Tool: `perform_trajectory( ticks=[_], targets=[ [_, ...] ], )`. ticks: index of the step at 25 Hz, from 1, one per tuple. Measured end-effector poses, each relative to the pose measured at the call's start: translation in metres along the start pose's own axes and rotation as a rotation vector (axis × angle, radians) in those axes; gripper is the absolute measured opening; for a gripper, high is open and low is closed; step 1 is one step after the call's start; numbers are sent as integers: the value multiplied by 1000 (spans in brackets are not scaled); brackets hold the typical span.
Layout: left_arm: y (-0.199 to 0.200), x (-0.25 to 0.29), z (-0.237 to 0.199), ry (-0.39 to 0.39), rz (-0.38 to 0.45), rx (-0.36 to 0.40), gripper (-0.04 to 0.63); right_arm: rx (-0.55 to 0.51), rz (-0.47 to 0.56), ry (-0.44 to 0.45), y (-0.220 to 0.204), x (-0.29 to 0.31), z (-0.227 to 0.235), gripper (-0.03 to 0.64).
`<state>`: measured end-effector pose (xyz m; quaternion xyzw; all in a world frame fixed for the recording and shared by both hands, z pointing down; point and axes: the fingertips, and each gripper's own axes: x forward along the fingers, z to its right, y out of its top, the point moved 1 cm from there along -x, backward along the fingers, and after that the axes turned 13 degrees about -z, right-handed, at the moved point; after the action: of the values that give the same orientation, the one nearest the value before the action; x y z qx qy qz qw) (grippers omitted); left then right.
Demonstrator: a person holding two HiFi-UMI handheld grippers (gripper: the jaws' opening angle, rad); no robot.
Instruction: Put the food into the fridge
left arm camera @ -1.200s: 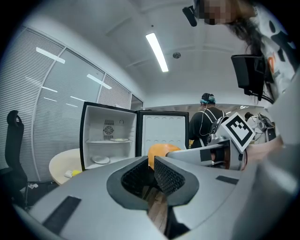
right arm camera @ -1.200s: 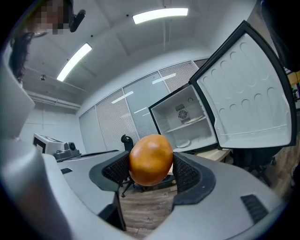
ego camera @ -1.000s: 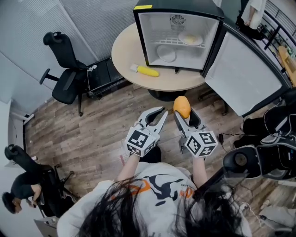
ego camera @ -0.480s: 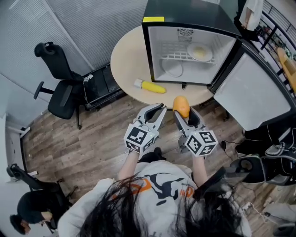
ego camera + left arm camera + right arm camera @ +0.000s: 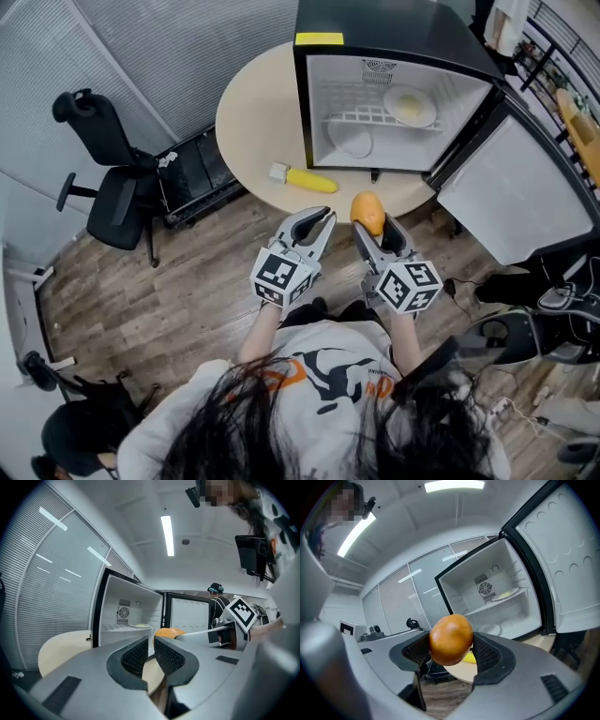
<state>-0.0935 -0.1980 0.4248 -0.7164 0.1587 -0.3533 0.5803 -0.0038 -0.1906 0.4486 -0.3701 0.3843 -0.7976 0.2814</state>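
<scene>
At the left, a black chair (image 5: 117,192) is standing on the brown wood floor (image 5: 178,300). Gray blinds (image 5: 197,47) are hanging behind it. A ceiling light (image 5: 167,535) is shining.

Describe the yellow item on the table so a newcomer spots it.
Find the round beige table carrying the open mini fridge. On the tabletop before the fridge's left front corner lies a long yellow food item with a pale stub end. Unlike the round orange fruit in the right gripper, it is elongated.

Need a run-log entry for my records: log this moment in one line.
right tongs: shut on orange fruit | left tongs: shut, empty | fridge: door open | yellow food: on round table
</scene>
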Motion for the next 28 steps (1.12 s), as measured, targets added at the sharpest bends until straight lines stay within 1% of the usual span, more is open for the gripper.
perform_trajectory(
  ticks=[9,16,23,28],
  targets=[
    [-11,17,3,-34,-35,-16,35,35,-17,-24,-7,3,16,299],
    [-6,35,-7,-4,-36,-12,35,47,-43,0,-6,21,36,299],
    [6,67,-26,29,-43,-22,35,43,-70,25,13,46,65,299],
    [11,95,-39,37,-54,-35,35,47,-92,28,25,67,92,299]
  ],
)
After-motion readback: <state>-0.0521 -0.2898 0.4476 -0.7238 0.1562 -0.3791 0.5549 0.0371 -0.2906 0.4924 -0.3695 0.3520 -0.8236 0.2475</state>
